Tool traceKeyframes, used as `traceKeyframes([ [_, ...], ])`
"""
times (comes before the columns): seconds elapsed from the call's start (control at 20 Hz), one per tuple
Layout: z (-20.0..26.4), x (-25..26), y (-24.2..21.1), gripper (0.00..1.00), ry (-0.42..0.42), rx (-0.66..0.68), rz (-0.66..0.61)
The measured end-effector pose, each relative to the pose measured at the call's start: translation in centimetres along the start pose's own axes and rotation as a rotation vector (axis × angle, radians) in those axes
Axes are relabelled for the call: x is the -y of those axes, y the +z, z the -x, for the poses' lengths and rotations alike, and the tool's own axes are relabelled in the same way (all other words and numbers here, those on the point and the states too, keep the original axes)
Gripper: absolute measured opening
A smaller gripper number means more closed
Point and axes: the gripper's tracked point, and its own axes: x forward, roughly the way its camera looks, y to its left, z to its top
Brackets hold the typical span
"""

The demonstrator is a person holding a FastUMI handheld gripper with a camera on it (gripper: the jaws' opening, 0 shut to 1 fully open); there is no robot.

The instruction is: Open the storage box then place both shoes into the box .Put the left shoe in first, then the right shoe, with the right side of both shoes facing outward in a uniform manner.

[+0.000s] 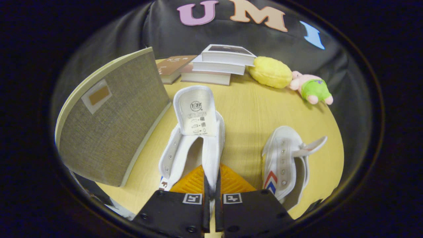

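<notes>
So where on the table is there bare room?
Bare wood lies between the gripped shoe and the second shoe, running on to the books and plush toys. It is crowded between storage box and gripped shoe. The claw pinches that shoe's collar.

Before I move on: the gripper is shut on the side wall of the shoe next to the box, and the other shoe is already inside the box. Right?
Partly. In the gripper view, the gripper is shut on that shoe beside the box, but the other shoe lies on the table, not in the box.
</notes>
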Motion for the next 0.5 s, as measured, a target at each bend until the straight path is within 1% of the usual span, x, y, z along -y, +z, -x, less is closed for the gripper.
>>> traceKeyframes([
  [0.15,-0.1,0.0,0.4,0.09,-0.021,0.023,-0.042],
  [0.3,0.2,-0.1,0.6,0.06,-0.034,0.058,-0.034],
  [0.45,0.9,-0.8,1.2,0.06,-0.015,0.079,-0.074],
  [0.5,1.2,-1.1,1.4,0.06,-0.007,0.087,-0.068],
])
